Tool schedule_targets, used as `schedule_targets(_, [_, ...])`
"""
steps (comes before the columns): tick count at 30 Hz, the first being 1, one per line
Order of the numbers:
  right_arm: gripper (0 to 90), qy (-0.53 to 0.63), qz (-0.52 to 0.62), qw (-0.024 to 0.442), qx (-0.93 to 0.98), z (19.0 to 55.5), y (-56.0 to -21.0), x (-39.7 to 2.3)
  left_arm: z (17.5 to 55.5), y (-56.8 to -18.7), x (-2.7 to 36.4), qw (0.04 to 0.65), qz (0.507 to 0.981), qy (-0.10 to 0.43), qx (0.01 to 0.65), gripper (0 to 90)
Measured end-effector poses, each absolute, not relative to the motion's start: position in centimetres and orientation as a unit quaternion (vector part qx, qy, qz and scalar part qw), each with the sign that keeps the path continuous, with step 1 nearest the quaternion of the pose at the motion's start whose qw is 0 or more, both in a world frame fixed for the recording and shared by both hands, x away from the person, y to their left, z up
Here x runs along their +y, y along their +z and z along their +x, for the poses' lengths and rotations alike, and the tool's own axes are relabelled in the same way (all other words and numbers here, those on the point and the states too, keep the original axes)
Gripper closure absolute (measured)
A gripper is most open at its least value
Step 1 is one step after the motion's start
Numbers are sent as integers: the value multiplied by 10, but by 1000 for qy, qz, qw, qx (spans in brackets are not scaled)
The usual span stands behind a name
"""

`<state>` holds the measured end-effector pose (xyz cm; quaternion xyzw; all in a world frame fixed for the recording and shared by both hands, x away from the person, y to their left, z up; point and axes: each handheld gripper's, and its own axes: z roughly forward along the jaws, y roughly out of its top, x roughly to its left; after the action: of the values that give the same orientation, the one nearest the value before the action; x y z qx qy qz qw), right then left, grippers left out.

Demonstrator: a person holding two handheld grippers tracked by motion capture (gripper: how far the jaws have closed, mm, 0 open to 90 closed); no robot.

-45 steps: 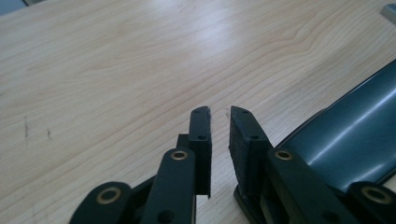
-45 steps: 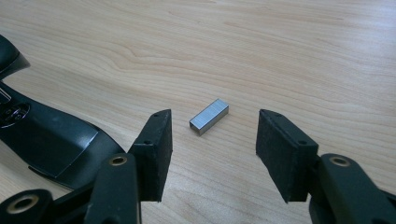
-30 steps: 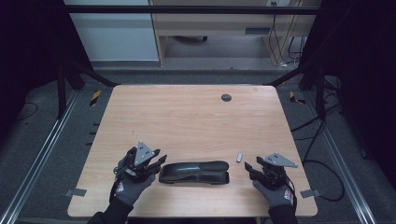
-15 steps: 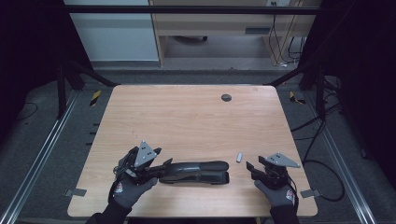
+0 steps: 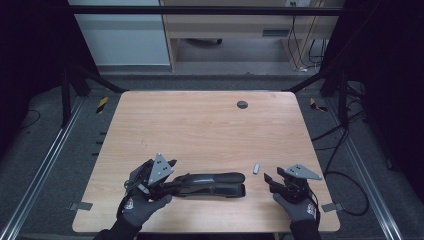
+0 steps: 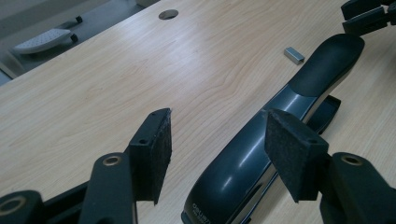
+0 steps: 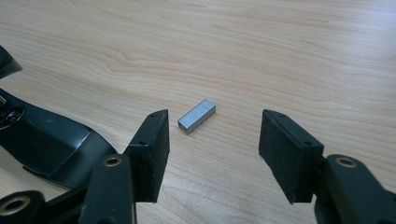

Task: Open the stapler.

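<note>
While the long black glossy stapler [image 5: 210, 183] lies flat near the front edge of the pale wooden table [image 5: 200, 125], its length running along that edge, the left gripper [image 5: 172, 175] is held at its left end. Its jaws have just been opening and now stand wide; in the left gripper view the stapler's rear end [image 6: 243, 163] is seen between the two black pads without being pressed by either. A small grey metal block of staples [image 5: 256, 168] rests on the table just beyond the stapler's right end, apart from it. The right gripper [image 5: 270, 181] is held near the front right corner, its jaws spread wide and gripping nothing; in the right gripper view the staple block [image 7: 196, 115] lies just ahead of the gap between the pads, untouched. A round dark grommet hole [image 5: 242, 104] is set near the far edge.
</note>
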<state>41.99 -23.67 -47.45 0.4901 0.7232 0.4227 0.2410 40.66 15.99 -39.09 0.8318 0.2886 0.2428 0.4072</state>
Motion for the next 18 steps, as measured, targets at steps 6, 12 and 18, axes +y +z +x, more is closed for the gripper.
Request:
schedule_targets(6, [435,424,491,239,723,420,-475,-237,401,-388,152,400,841,248,266,399])
schedule_targets(12, [434,424,491,240,723,420,-475,-237,397,-388,145,394,848,247,255,389])
schedule_targets(18, [435,423,490,240,723,420,-475,-237,395,-389,139,384,854,251,244,381])
